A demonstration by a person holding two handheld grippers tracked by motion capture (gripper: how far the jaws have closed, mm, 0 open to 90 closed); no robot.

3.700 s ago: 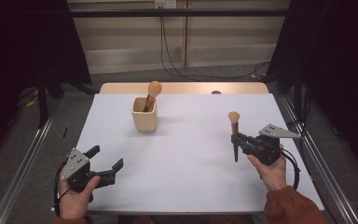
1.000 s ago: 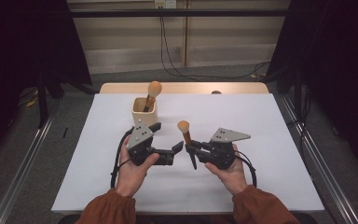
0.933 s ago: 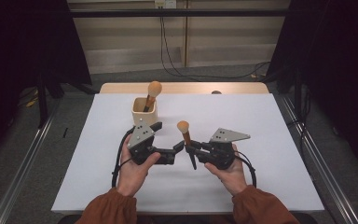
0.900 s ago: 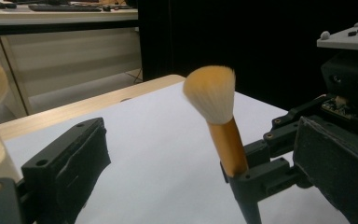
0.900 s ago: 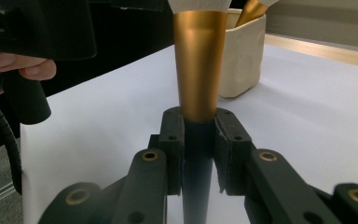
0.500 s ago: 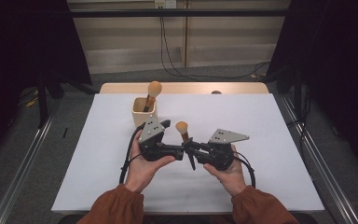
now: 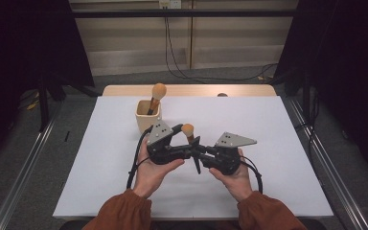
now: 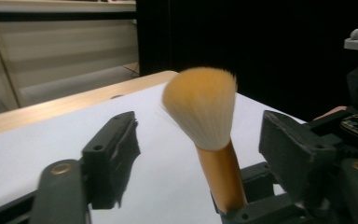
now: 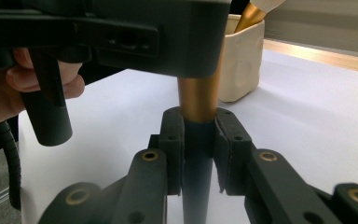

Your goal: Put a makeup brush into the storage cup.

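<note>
A makeup brush (image 7: 188,129) with an orange bristle head and a gold-and-black handle stands upright over the middle of the white table. My right gripper (image 7: 197,149) is shut on the brush's handle (image 9: 198,100) low down, its pads pressed on both sides. My left gripper (image 7: 184,141) faces it from the left, and its jaws have just been closing. The brush (image 8: 200,112) stands between them, just below the bristles. A gap shows on each side, so the left pads (image 8: 114,156) do not touch it.
A cream cup (image 7: 148,119) holding a second brush (image 7: 158,91) stands just behind the left gripper, near the table's far edge. The white table cover (image 7: 282,143) spreads to both sides. Cables trail from both grippers toward the person.
Both hands came from the table's sides to its middle. In the last second the left gripper slid right until its jaws flank the brush that the right gripper holds still.
</note>
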